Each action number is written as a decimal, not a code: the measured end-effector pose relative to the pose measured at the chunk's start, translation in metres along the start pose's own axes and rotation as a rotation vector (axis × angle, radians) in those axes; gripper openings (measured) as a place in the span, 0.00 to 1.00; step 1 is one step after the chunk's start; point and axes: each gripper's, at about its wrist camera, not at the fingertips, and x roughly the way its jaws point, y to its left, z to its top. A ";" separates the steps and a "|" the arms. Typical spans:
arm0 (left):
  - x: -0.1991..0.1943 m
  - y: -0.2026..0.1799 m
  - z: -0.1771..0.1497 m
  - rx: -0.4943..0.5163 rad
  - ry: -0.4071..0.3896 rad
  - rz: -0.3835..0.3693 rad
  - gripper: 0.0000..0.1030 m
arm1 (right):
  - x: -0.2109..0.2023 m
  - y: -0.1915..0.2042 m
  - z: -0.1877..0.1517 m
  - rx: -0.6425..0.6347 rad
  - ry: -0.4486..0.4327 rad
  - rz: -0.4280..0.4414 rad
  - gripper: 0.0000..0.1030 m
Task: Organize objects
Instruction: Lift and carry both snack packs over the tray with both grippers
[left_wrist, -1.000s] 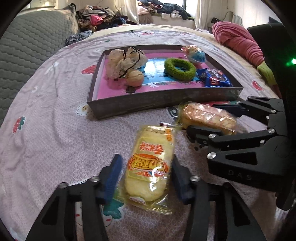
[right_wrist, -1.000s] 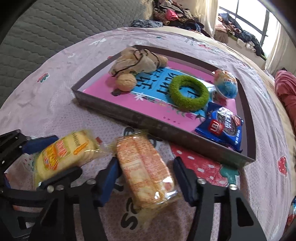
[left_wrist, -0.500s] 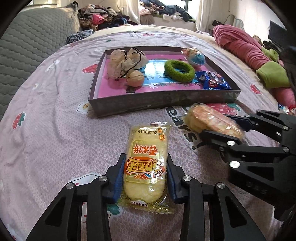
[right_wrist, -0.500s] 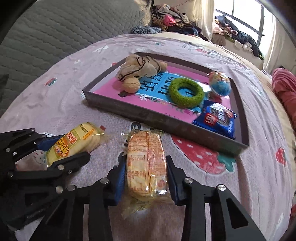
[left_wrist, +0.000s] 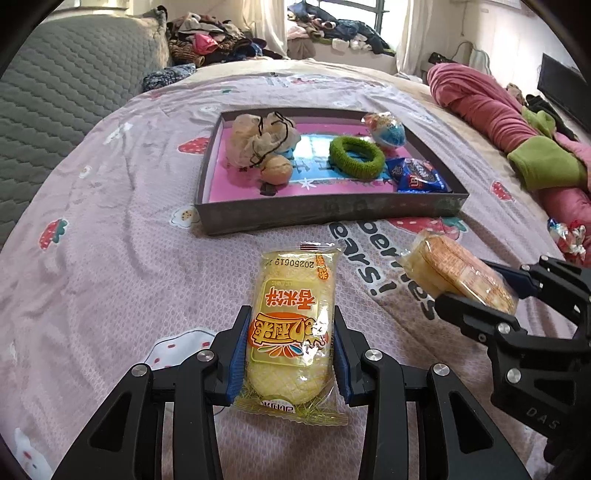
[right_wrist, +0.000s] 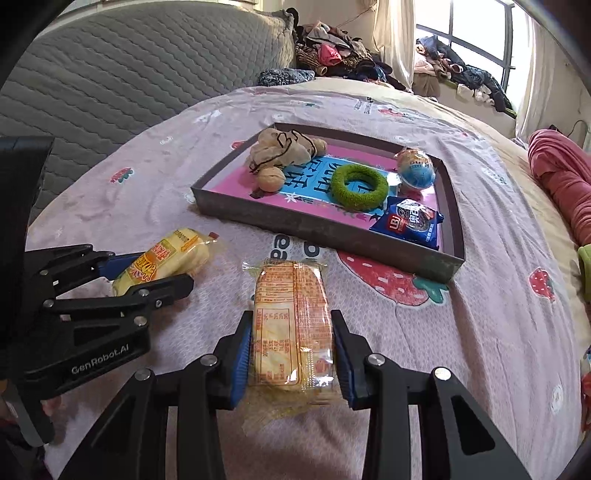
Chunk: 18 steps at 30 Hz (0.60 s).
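Strawberry-print bedspread under yellow cake packet clamped between left hand-held gripper pads

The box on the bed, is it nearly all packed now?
Partly. The box already holds a green ring, blue snack packet and others. The left gripper grips the yellow cake packet; the right gripper grips the orange-printed packet. Both must still go in.

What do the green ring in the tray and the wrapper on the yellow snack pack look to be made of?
Green ring: seemingly a soft fabric or chenille-like fibre, matte, with a fuzzy nap and no shine. Yellow snack pack in the left claw: thin clear plastic film, glossy, with bright glare patches, crinkles and a crimped end seal; the contents show through.
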 end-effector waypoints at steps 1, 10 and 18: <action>-0.003 0.000 0.000 -0.003 -0.005 0.000 0.39 | -0.004 0.002 -0.001 -0.002 -0.004 -0.001 0.38; -0.046 0.002 0.007 -0.034 -0.071 -0.017 0.39 | -0.036 0.008 0.002 0.000 -0.058 0.003 0.38; -0.081 0.001 0.018 -0.038 -0.130 0.004 0.39 | -0.064 0.009 0.008 0.004 -0.108 -0.004 0.38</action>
